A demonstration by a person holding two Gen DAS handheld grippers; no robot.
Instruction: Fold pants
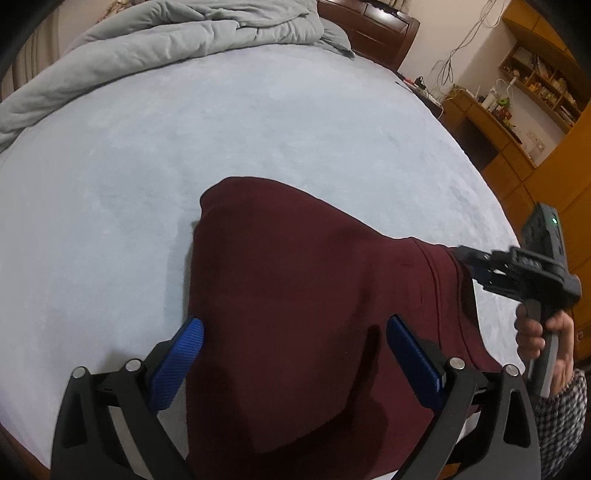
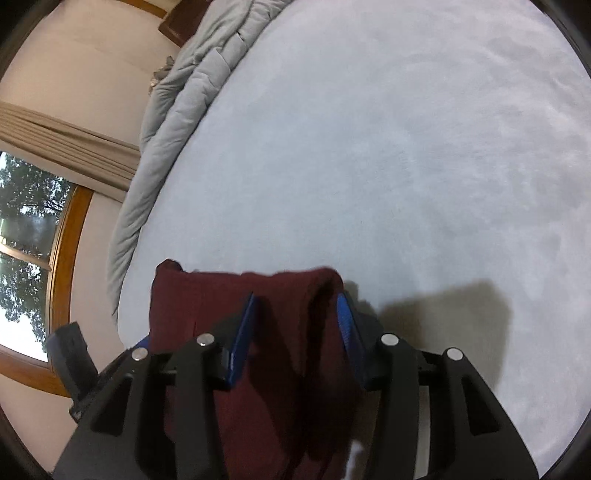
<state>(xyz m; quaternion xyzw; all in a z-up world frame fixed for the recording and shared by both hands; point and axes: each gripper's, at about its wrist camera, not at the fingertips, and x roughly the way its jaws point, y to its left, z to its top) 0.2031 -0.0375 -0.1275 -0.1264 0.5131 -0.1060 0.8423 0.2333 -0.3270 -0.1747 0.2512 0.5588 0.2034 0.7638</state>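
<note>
The maroon pants (image 1: 295,295) lie folded near the front edge of the bed (image 1: 258,129), a flat dark block on the pale blue cover. Beyond them the cover runs wide and bare to a crumpled grey duvet (image 1: 166,40) heaped along the far side, so there is plenty of room ahead and to both sides of the cloth. The near edge of the bed curves just under the left hand-held gripper (image 1: 295,332).

That left hand-held gripper stands wide open above the pants, its blue pads (image 1: 177,365) straddling the cloth with one over the bare cover and one over the fabric; neither pad presses on anything.

The right hand-held gripper (image 2: 299,328) is partly open with a raised fold of the pants between its blue pads (image 2: 243,332). The cloth sits loose in the gap and I cannot tell whether either pad touches it.

Only the left view shows the right hand-held gripper from outside, its tip at the right corner of the pants, the hand (image 1: 543,336) on its handle, a checked sleeve (image 1: 565,417), a wooden headboard (image 1: 373,26) and shelves (image 1: 535,74). Only the right view shows the window (image 2: 26,258) and curtain (image 2: 62,144).
</note>
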